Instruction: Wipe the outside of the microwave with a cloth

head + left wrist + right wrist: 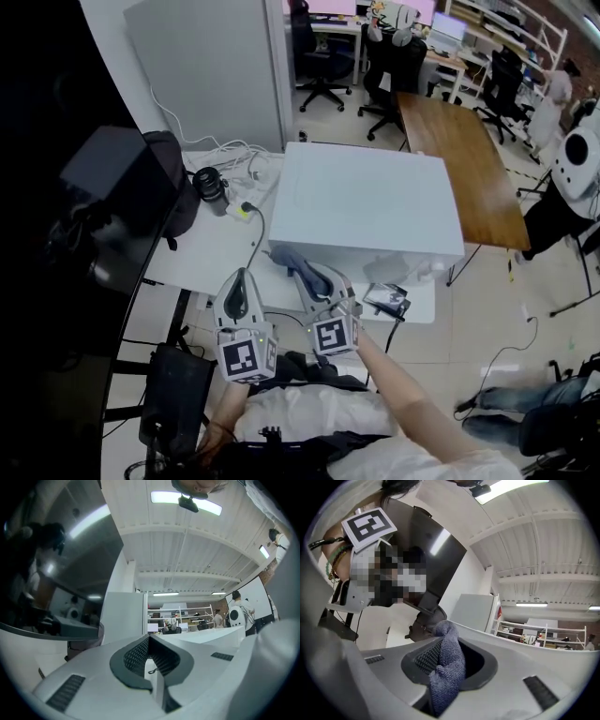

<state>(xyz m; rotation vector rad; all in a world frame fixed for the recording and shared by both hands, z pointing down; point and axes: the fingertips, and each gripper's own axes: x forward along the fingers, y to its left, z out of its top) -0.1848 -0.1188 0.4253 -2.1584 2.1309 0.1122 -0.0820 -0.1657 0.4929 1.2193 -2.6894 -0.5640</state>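
Note:
The white microwave (366,202) stands on a white table (202,253), its top facing me in the head view. My right gripper (302,267) is shut on a blue-grey cloth (289,258), just in front of the microwave's near left corner. In the right gripper view the cloth (447,663) is bunched between the fingers and sticks out past the right gripper (447,641) tips. My left gripper (241,278) hovers left of it over the table's front edge. The left gripper (149,641) is shut, with nothing held.
A black bag (173,183), a dark cup (211,187) and white cables (239,159) lie left of the microwave. A small dark device (386,298) sits at the table's front. A wooden table (464,159) stands to the right, a grey partition (211,66) behind.

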